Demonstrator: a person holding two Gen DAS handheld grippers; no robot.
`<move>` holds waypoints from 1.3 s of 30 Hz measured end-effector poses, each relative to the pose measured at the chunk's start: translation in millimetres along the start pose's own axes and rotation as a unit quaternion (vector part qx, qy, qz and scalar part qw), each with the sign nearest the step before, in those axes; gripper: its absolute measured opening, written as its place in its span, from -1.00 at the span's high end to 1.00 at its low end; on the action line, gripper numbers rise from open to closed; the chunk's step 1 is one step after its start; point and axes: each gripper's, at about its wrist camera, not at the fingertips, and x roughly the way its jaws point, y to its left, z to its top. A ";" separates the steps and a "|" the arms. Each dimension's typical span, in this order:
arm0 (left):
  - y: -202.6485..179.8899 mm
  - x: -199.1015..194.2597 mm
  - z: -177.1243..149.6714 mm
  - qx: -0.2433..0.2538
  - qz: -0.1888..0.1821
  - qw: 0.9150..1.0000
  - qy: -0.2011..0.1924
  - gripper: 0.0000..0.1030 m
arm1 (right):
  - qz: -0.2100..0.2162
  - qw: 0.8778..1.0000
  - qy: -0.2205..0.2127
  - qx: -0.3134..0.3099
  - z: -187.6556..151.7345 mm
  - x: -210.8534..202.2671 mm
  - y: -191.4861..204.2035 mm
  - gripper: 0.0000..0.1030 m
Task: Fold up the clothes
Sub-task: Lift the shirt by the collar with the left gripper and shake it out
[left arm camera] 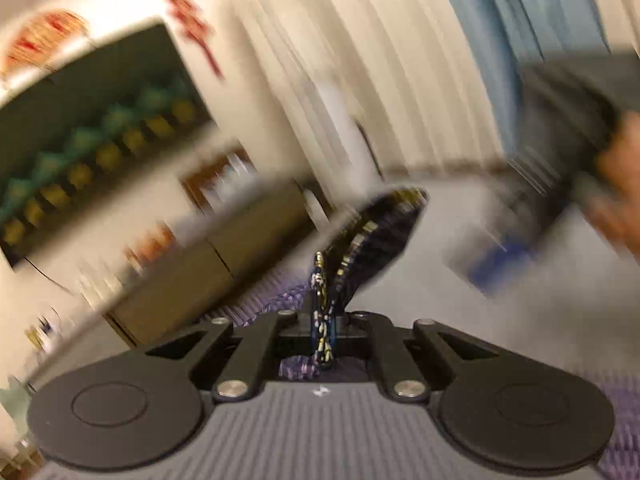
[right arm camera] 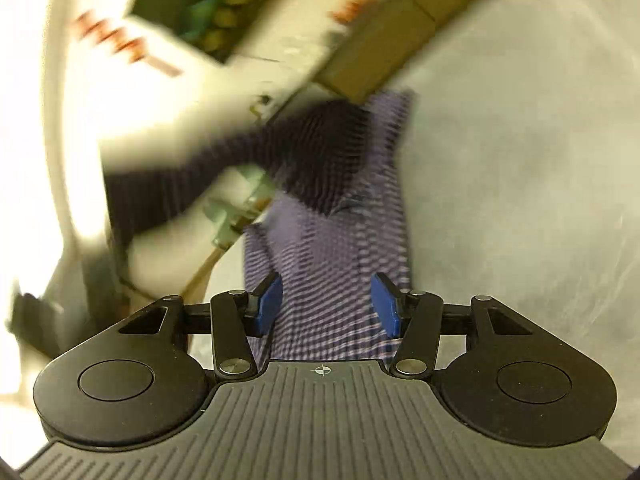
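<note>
A purple striped garment lies stretched over the grey surface, one part lifted up and dark. My right gripper hangs open just above it, blue pads on either side of the cloth without pinching it. In the left wrist view my left gripper is shut on a dark patterned edge of the garment, which rises in a fold ahead. The right gripper and the hand holding it appear blurred at the right.
Both views are heavily blurred by motion. A dark wall picture and a brown cabinet stand beyond the surface. White curtains and a blue curtain hang at the back.
</note>
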 end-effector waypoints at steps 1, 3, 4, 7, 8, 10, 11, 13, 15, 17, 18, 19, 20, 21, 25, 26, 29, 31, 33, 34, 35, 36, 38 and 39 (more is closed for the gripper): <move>-15.6 0.7 -14.0 0.005 -0.010 1.000 0.016 0.90 | -0.003 1.000 0.005 0.022 2.9 10.6 -6.3 -0.06; -46.4 1.9 -41.4 0.016 -0.030 0.998 0.046 0.90 | -0.014 1.000 0.017 0.022 7.9 29.7 -4.8 -0.06; -52.8 -0.7 -44.7 0.024 -0.026 0.998 0.044 0.90 | -0.020 1.000 0.019 0.014 10.7 37.8 -2.3 -0.06; -57.0 -15.0 -37.5 0.038 -0.013 0.999 0.017 0.90 | -0.026 0.999 0.025 -0.008 19.9 57.7 3.9 -0.06; -52.8 -20.3 -32.6 0.030 -0.007 1.000 0.005 0.90 | -0.020 0.999 0.027 -0.014 22.6 61.5 7.6 -0.06; -44.5 -30.8 -22.8 0.014 0.007 1.000 -0.018 0.90 | -0.016 0.999 0.031 -0.040 28.0 65.6 12.7 -0.11; -40.6 -35.7 -18.3 0.006 0.013 0.999 -0.029 0.90 | -0.019 0.998 0.030 -0.055 30.0 68.6 15.7 -0.15; -45.8 -31.3 -23.3 0.011 -0.020 1.000 -0.008 0.90 | -0.023 0.997 0.032 -0.062 31.9 72.5 14.7 -0.18; -67.7 -24.1 -36.6 0.060 -0.034 0.998 0.014 0.90 | -0.028 0.997 0.031 -0.067 37.1 77.1 13.1 -0.18; -79.1 -24.6 -43.8 0.063 -0.036 0.997 0.019 0.89 | -0.036 0.997 0.027 -0.069 46.0 82.7 11.2 -0.18; -77.5 -27.6 -44.4 0.053 -0.025 0.998 0.012 0.89 | -0.040 0.997 0.020 -0.069 49.4 82.4 9.2 -0.18; -75.9 -30.6 -45.0 0.043 -0.013 0.999 0.006 0.89 | -0.045 0.997 0.012 -0.066 56.6 84.4 7.5 -0.17; -74.0 -33.6 -45.5 0.032 -0.001 0.999 -0.001 0.89 | -0.048 0.997 0.003 -0.060 64.4 89.7 4.6 -0.18; -65.3 -37.2 -43.6 0.010 0.023 1.000 -0.010 0.89 | -0.050 0.997 -0.006 -0.052 73.0 93.4 1.8 -0.18; -23.7 -50.1 -53.0 -0.130 0.094 0.987 -0.017 0.89 | -0.068 0.997 -0.029 -0.030 103.5 114.1 -11.6 -0.21; -12.8 -53.2 -56.7 -0.169 0.109 0.979 -0.016 0.89 | -0.072 0.997 -0.031 -0.028 106.4 117.8 -14.0 -0.21; 19.9 -62.6 -67.8 -0.283 0.154 0.947 -0.015 0.89 | -0.081 0.996 -0.019 -0.034 107.6 135.4 -16.2 -0.21; 41.7 -68.8 -75.2 -0.357 0.182 0.916 -0.013 0.89 | -0.088 0.995 -0.012 -0.047 104.9 142.9 -15.8 -0.21; 63.6 -75.0 -82.6 -0.428 0.209 0.879 -0.012 0.88 | -0.097 0.993 -0.011 -0.068 106.0 149.4 -11.0 -0.21; 74.5 -78.2 -86.3 -0.462 0.222 0.858 -0.012 0.88 | -0.100 0.992 -0.014 -0.079 107.7 150.4 -7.3 -0.21; 84.8 -81.1 -89.6 -0.494 0.234 0.837 -0.011 0.87 | -0.105 0.990 -0.020 -0.091 109.7 151.7 -2.9 -0.21; 81.9 -80.8 -85.4 -0.486 0.238 0.840 -0.018 0.87 | -0.110 0.988 -0.025 -0.102 111.7 154.3 1.5 -0.21; 76.2 -80.6 -77.3 -0.471 0.246 0.847 -0.030 0.87 | -0.121 0.984 -0.027 -0.125 114.5 160.6 11.0 -0.16; 73.9 -87.1 -78.0 -0.463 0.256 0.848 -0.039 0.87 | -0.126 0.982 -0.029 -0.137 115.9 163.7 15.8 -0.14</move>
